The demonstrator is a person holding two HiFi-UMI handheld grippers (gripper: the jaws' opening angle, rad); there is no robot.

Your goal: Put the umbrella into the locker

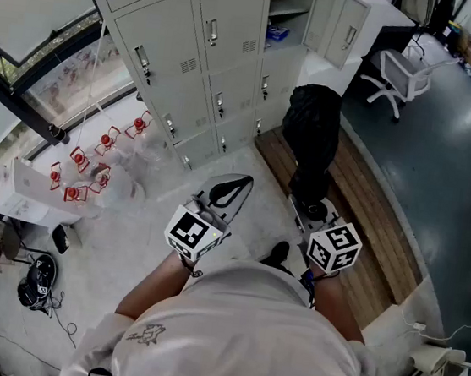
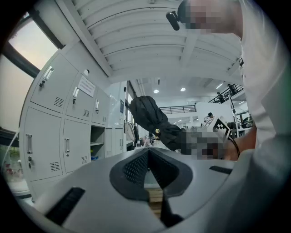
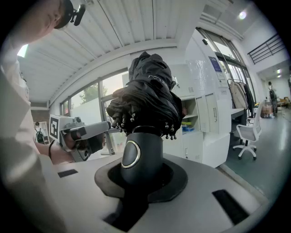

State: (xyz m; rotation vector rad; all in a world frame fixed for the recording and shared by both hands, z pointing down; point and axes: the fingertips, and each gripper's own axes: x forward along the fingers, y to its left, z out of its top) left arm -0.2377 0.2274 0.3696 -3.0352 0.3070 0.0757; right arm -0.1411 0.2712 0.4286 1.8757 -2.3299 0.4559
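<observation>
Nearest me, the person holds two grippers out level in front of the chest, one in each hand. The left gripper [image 1: 240,183] has its jaw tips brought together with nothing between them. The right gripper [image 1: 316,211] is clamped round the round black handle [image 3: 138,157] of the umbrella [image 1: 310,137], the only one here. It is folded, black, and stands up out of the jaws, its rib tips hanging in a ring just above the handle. It is in the air over a strip of wooden flooring [image 1: 369,208], in front of the lockers and not in any of them.

Beyond it runs one bank of grey lockers [image 1: 229,29]. I see one compartment [image 1: 286,15] open, its door [image 1: 333,16] swung out to the side. It has a shelf inside, and one small blue thing [image 1: 277,33] lies in it; I cannot tell what that is. The other doors in sight are closed.

Farther off stands one white office chair [image 1: 398,75] on the dark floor. By the window lie several red-and-white things [image 1: 105,137], too small to count surely.
</observation>
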